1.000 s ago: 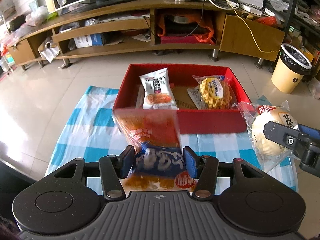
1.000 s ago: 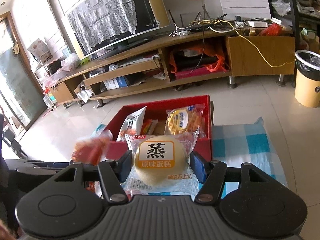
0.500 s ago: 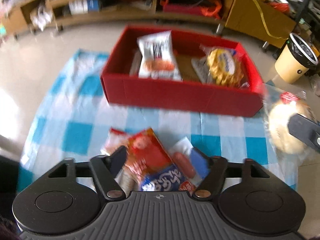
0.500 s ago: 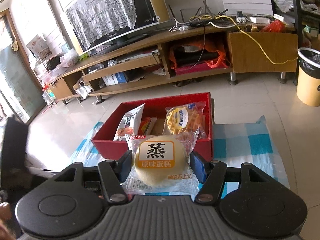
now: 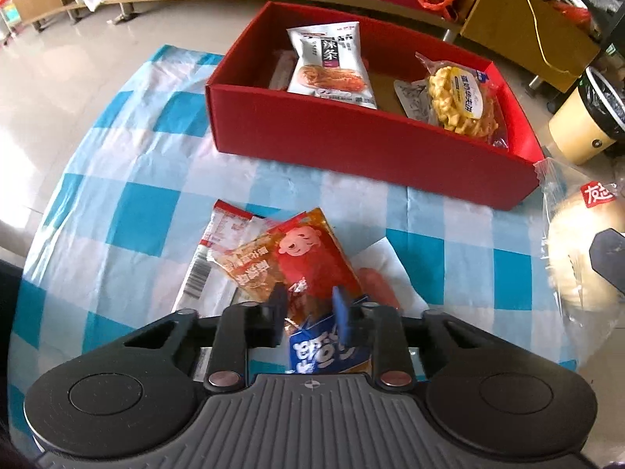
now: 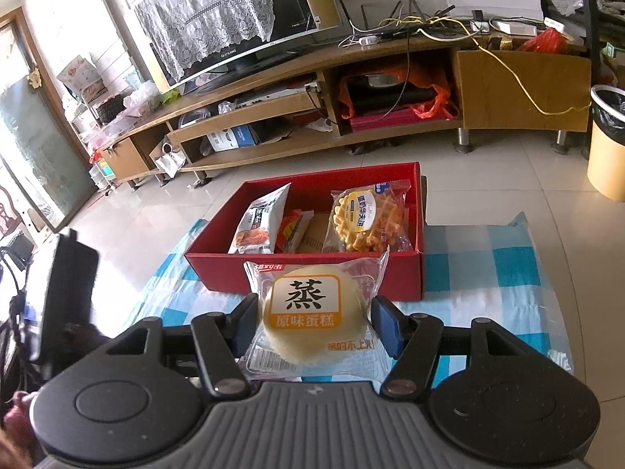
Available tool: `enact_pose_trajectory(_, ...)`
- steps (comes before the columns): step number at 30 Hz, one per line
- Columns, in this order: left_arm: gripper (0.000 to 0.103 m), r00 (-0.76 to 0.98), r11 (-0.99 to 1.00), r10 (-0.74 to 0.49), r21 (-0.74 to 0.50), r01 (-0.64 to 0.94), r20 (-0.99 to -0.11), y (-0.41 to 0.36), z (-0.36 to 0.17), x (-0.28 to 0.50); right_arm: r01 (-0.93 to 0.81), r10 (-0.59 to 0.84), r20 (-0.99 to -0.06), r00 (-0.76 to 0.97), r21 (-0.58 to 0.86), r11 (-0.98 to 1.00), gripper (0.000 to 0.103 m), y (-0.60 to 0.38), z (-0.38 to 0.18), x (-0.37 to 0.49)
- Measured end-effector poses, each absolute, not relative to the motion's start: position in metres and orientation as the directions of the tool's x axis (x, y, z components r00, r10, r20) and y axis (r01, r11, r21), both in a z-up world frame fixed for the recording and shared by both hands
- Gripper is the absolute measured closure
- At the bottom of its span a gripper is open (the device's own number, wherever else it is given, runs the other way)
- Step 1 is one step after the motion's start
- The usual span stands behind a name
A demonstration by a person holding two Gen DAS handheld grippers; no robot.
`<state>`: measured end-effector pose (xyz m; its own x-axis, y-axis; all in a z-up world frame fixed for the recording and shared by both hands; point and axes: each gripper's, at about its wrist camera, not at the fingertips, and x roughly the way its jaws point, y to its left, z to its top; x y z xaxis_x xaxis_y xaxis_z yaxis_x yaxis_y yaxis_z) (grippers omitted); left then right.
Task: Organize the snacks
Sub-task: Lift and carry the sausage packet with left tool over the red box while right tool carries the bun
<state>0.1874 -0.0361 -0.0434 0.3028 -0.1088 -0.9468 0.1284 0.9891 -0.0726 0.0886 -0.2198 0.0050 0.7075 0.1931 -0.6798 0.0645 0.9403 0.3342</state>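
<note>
While half done at best, by the look of it: several packets already in the red box (image 5: 367,144), others outside it on the checked cloth (image 5: 129,179).

Leftmost on the cloth: white-and-red wrapper (image 5: 218,250) with a barcode, lettering too small to read. Overlapping it, orange packet (image 5: 300,262) showing a red cartoon face, its near end pinched between the narrow-set jaws of the left gripper (image 5: 308,305); blue band with white characters below the pads, upside down and not legible. Beside it, a pinkish sausage-like piece (image 5: 375,285) on a white wrapper.

Inside the box, left: white pouch (image 5: 328,66) marked 辣条. Right: waffle pack (image 5: 461,97), label apparently 蛋奶华夫饼.

Farthest right: steamed cake (image 6: 312,312) in clear wrap, gripped across its sides by the right gripper (image 6: 312,324), held just before the box's near wall. Label: 蒸, 原味蛋糕.

Left to do, judging from this: cake, orange packet and the remaining cloth items into the box.
</note>
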Motion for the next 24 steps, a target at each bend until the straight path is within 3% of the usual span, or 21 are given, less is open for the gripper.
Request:
enact_pose_trajectory(1,0.068,0.301,0.988,-0.114,-0.077,0.133,-0.947,-0.035,-0.043,0.186,0.063,0.195,-0.679,0.708,0.335,0.940,0.045,-0.220,0.005,0.088)
enact_pose_trajectory(3,0.040,0.287,0.987,-0.129,-0.094,0.131,-0.949,-0.033,-0.045,0.184,0.059,0.199,-0.678,0.708,0.337,0.940,0.045,-0.220,0.005,0.090)
enact_pose_trajectory(4,0.015,0.275,0.987,-0.140,-0.112,0.115,-0.951,-0.031,-0.047,0.183,0.057,0.200,-0.678,0.708,0.336,0.940,0.045,-0.219,0.006,0.089)
enact_pose_trajectory(5,0.010,0.268,0.986,-0.159,-0.137,0.096,-0.950,-0.029,-0.049,0.181,0.055,0.202,-0.677,0.708,0.337,0.940,0.045,-0.219,0.006,0.090)
enact_pose_trajectory(9,0.021,0.239,0.991,-0.135,-0.127,0.049,-0.962,-0.039,-0.063,0.183,0.042,0.213,-0.670,0.711,0.344,0.938,0.045,-0.217,0.008,0.088)
enact_pose_trajectory(11,0.032,0.214,0.992,-0.127,-0.122,0.035,-0.968,-0.045,-0.073,0.185,0.035,0.220,-0.667,0.712,0.346,0.938,0.045,-0.216,0.009,0.085)
enact_pose_trajectory(15,0.034,0.225,0.993,-0.115,-0.108,0.040,-0.968,-0.052,-0.076,0.183,0.037,0.222,-0.666,0.712,0.351,0.936,0.045,-0.220,0.011,0.081)
enact_pose_trajectory(20,0.046,0.250,0.990,-0.140,-0.131,0.053,-0.958,-0.049,-0.068,0.180,0.033,0.227,-0.669,0.708,0.353,0.935,0.045,-0.222,0.010,0.080)
enact_pose_trajectory(24,0.047,0.290,0.989,-0.146,-0.130,0.072,-0.946,-0.043,-0.052,0.174,0.032,0.226,-0.666,0.711,0.351,0.936,0.045,-0.221,0.011,0.080)
